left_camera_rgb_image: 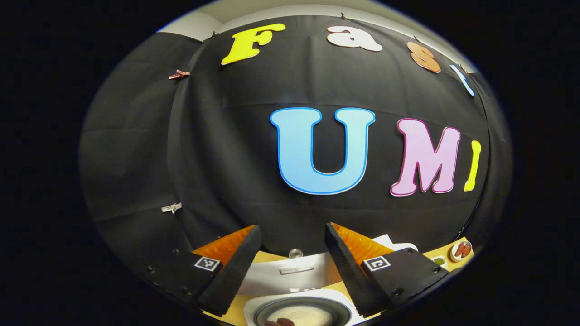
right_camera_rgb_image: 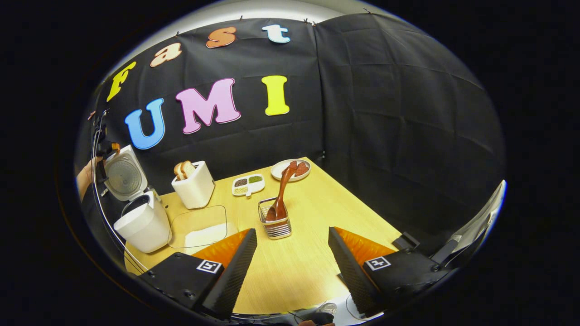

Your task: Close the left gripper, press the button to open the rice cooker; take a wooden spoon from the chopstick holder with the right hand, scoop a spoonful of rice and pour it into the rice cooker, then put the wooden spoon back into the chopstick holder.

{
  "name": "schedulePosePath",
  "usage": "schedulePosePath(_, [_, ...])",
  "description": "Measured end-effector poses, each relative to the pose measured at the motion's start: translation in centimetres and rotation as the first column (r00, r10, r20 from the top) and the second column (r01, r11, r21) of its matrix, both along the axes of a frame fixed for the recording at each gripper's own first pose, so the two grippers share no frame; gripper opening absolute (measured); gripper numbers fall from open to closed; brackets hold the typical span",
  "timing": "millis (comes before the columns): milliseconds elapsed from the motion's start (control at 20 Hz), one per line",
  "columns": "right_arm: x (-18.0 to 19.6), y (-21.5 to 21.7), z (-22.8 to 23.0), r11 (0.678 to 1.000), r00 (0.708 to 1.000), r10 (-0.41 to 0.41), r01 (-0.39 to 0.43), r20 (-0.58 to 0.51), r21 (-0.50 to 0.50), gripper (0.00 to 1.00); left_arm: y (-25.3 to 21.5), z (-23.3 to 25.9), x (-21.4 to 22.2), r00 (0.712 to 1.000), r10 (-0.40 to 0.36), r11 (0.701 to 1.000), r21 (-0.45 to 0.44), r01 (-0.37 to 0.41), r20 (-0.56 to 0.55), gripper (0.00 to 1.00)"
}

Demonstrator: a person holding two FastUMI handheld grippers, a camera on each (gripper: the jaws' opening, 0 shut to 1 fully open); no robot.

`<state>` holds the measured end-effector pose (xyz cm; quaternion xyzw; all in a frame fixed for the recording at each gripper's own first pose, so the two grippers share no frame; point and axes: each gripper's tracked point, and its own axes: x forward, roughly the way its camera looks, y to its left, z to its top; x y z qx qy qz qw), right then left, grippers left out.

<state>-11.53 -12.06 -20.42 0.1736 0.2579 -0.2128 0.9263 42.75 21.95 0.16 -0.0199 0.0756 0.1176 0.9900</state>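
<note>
In the right gripper view the white rice cooker [right_camera_rgb_image: 140,222] stands at the table's left with its lid [right_camera_rgb_image: 123,174] raised. A hand [right_camera_rgb_image: 84,179] holds my left gripper [right_camera_rgb_image: 105,151] just behind the lid. A wooden spoon [right_camera_rgb_image: 282,188] stands in the wire chopstick holder [right_camera_rgb_image: 277,226] mid-table, a little beyond my right gripper [right_camera_rgb_image: 292,232], which is open and holds nothing. A clear container of rice [right_camera_rgb_image: 199,231] lies between cooker and holder. In the left gripper view my left gripper [left_camera_rgb_image: 293,227] is open above the cooker's pot [left_camera_rgb_image: 301,312], facing the booth wall.
A white toaster [right_camera_rgb_image: 195,183] with bread stands behind the rice container. A divided dish of grains [right_camera_rgb_image: 248,183] and a plate of brown food [right_camera_rgb_image: 290,170] sit toward the far table corner. The wooden table [right_camera_rgb_image: 294,271] ends near the black cloth walls.
</note>
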Motion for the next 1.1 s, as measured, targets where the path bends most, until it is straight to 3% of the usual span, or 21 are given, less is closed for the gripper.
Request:
schedulePosePath(200, [1.8,0.5,0.4,0.999,0.999,0.048,-0.048,0.026,0.0,0.99,-3.0,-3.2,-5.0,0.999,0.023,1.0,-0.011,-0.024,-0.034,0.99])
schedulePosePath(550, [2.0,0.9,0.4,0.992,0.992,0.123,-0.122,0.027,-0.01,0.99,-6.1,-13.0,-9.9,0.977,0.072,0.991,-0.097,-0.094,-0.203,0.96])
schedulePosePath(650, [1.8,0.7,0.1,0.992,0.991,0.128,-0.128,0.024,-0.007,0.99,-7.0,-15.0,-10.9,0.971,0.064,0.995,-0.06,-0.079,-0.229,0.96])
schedulePosePath(1100, [0.4,-0.5,-0.9,0.995,0.995,0.102,-0.102,0.018,0.02,0.99,-8.0,-19.9,-14.4,0.953,0.066,0.993,-0.07,-0.091,-0.297,0.98])
